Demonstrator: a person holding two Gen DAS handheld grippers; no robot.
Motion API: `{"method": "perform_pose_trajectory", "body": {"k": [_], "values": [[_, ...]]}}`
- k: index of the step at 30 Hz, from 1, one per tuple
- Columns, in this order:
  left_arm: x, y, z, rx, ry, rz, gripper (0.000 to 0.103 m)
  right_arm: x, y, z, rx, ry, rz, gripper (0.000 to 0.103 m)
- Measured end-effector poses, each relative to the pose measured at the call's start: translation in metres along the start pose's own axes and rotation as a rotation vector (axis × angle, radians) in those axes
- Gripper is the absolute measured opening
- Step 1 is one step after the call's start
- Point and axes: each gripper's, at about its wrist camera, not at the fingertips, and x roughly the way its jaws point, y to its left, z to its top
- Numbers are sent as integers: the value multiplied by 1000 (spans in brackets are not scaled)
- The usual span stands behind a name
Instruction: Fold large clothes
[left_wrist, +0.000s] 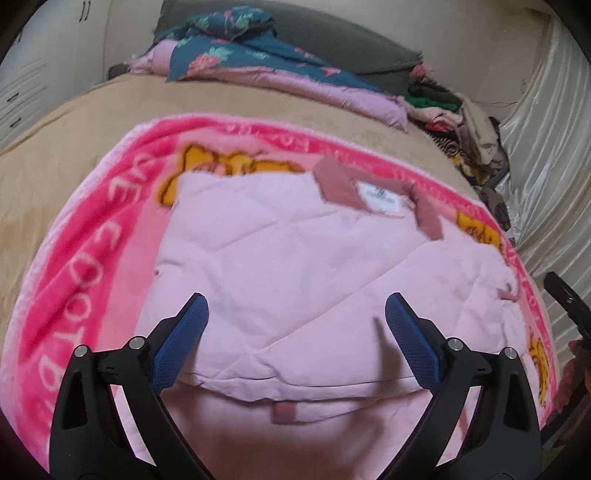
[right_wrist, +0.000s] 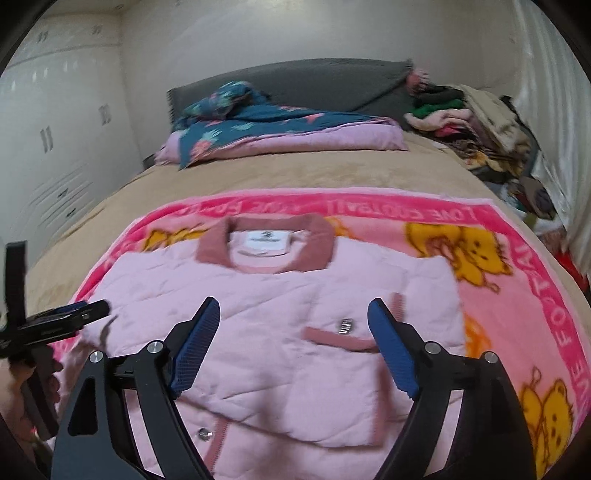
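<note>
A pale pink quilted jacket (left_wrist: 295, 258) with a dusty-rose collar (right_wrist: 266, 254) lies folded, front side up, on a bright pink blanket with yellow bears (right_wrist: 517, 295). My left gripper (left_wrist: 295, 306) hovers open over the jacket's near edge, nothing between its blue pads. My right gripper (right_wrist: 293, 310) is also open, just above the jacket (right_wrist: 295, 369) near a rose pocket flap, holding nothing. In the right wrist view the left tool's fingers (right_wrist: 74, 317) show at the left edge, held by a hand. A bit of the right tool (left_wrist: 565, 295) shows at the right edge of the left wrist view.
The blanket lies on a tan bedspread (right_wrist: 258, 173). A folded teal floral quilt (right_wrist: 277, 129) rests at the grey headboard (right_wrist: 314, 81). A heap of mixed clothes (right_wrist: 472, 122) fills the far right corner. White wardrobes (right_wrist: 55, 147) stand left, a pale curtain (left_wrist: 546, 129) right.
</note>
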Motion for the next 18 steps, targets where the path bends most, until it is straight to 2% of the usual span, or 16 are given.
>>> {"method": "perform_pose_trajectory", "body": {"k": [8, 14, 16, 18], "values": [[25, 19, -12, -19, 51, 37, 90, 26, 40, -7, -95, 83, 61, 86], [29, 17, -16, 0, 60, 54, 90, 76, 47, -25, -139, 244, -2, 86], [29, 17, -16, 0, 59, 56, 90, 94, 45, -36, -146, 292, 1, 91], [29, 17, -16, 3, 59, 65, 90, 105, 47, -43, -163, 301, -18, 92]]}}
